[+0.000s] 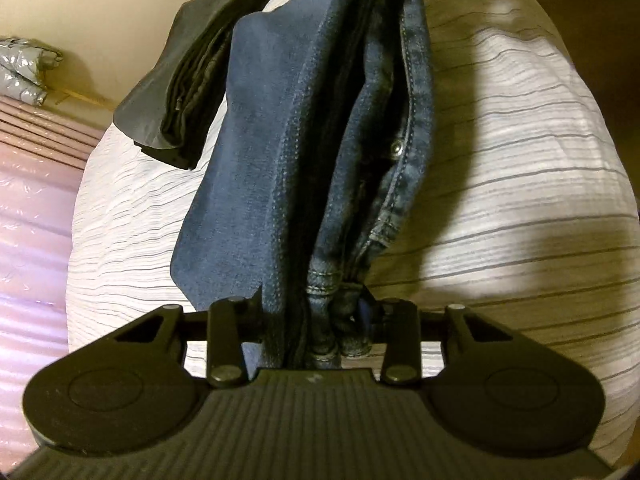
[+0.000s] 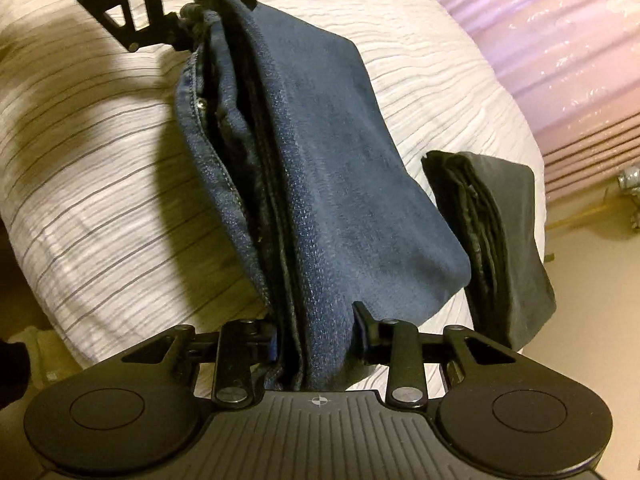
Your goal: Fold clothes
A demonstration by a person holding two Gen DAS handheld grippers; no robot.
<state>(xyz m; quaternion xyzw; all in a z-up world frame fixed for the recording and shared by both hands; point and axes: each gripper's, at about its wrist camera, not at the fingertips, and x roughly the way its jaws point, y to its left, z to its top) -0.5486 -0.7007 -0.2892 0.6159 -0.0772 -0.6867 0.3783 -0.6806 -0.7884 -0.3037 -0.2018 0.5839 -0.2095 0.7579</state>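
Folded blue jeans (image 1: 280, 152) hang between my two grippers above a white striped bedspread (image 1: 520, 160). My left gripper (image 1: 320, 312) is shut on one end of the folded jeans, at the waistband seams. My right gripper (image 2: 316, 332) is shut on the other end of the jeans (image 2: 332, 184). The left gripper also shows at the top of the right wrist view (image 2: 208, 4), clamped on the denim. A folded dark grey garment (image 1: 188, 84) lies on the bed beside the jeans, also in the right wrist view (image 2: 500, 240).
The bedspread (image 2: 100, 200) covers the bed under both grippers. A pink plastic-wrapped surface (image 1: 36, 208) lies beside the bed. A beige floor (image 2: 592, 320) shows past the bed's edge, with a silvery object (image 1: 24, 68) near the wall.
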